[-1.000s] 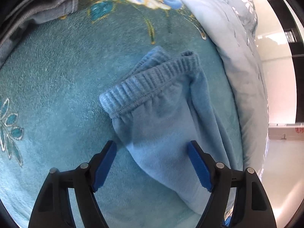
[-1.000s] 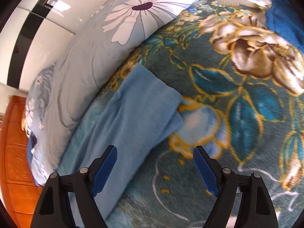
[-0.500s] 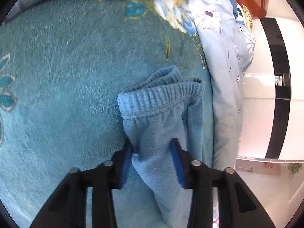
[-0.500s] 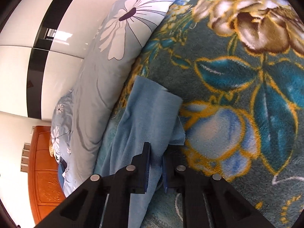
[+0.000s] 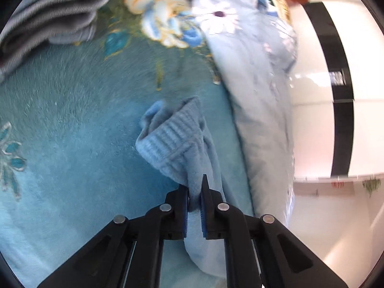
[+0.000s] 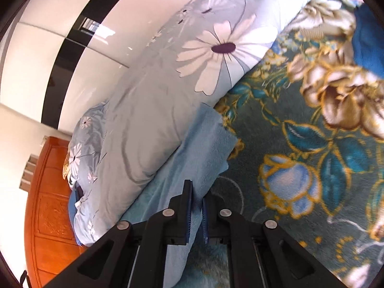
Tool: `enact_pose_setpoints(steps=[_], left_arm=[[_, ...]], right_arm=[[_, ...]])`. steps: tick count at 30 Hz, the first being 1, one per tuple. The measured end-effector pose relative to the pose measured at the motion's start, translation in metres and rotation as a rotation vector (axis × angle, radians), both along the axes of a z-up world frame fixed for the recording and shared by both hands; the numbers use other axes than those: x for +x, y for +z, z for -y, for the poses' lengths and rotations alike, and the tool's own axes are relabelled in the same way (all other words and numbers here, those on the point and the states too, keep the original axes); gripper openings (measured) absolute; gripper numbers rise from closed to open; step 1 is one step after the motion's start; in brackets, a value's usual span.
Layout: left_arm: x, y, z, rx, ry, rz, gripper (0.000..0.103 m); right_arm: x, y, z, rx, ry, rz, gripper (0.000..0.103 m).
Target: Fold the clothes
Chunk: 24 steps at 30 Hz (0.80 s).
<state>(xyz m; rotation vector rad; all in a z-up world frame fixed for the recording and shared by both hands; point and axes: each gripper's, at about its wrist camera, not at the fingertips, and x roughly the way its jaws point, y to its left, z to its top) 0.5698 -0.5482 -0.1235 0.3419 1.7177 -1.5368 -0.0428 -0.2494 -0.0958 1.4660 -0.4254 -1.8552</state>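
Note:
Light blue fleece trousers (image 5: 177, 141) lie on a teal flowered blanket (image 5: 72, 124). In the left wrist view my left gripper (image 5: 195, 187) is shut on the cloth just below the ribbed waistband (image 5: 168, 141), which is lifted and bunched. In the right wrist view my right gripper (image 6: 196, 196) is shut on the leg end of the trousers (image 6: 206, 144), whose hem lies against the quilt.
A pale blue quilt with white daisies (image 5: 259, 72) runs along the bed's edge and also shows in the right wrist view (image 6: 168, 91). A folded grey garment (image 5: 52, 21) lies at the far left. A dark blue cloth (image 6: 369, 40) and an orange wooden headboard (image 6: 48, 216) are in view.
Both grippers went from open above the trousers to shut on them. The left one has pulled the waistband up and bunched it; the right one holds the leg end.

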Motion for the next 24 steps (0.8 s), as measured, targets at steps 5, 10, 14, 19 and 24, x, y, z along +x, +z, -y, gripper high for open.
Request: enact_pose_setpoints(steps=[5, 10, 14, 19, 24], left_arm=[[0.021, -0.008, -0.016, 0.025, -0.074, 0.056, 0.008], [0.054, -0.040, -0.041, 0.107, -0.056, 0.086, 0.008], [0.051, -0.047, -0.045, 0.108, -0.090, 0.124, 0.009], [0.039, -0.033, -0.044, 0.091, -0.191, 0.227, 0.020], [0.026, -0.001, -0.051, 0.016, -0.329, 0.374, 0.040]], right_arm=[[0.018, 0.011, -0.039, 0.075, 0.008, -0.007, 0.007], [0.026, -0.018, -0.080, 0.175, -0.046, 0.052, 0.007], [0.022, -0.039, -0.105, 0.213, -0.115, 0.089, 0.007], [0.022, -0.032, -0.110, 0.244, -0.106, 0.054, 0.008], [0.054, -0.002, -0.056, 0.289, 0.172, -0.095, 0.011]])
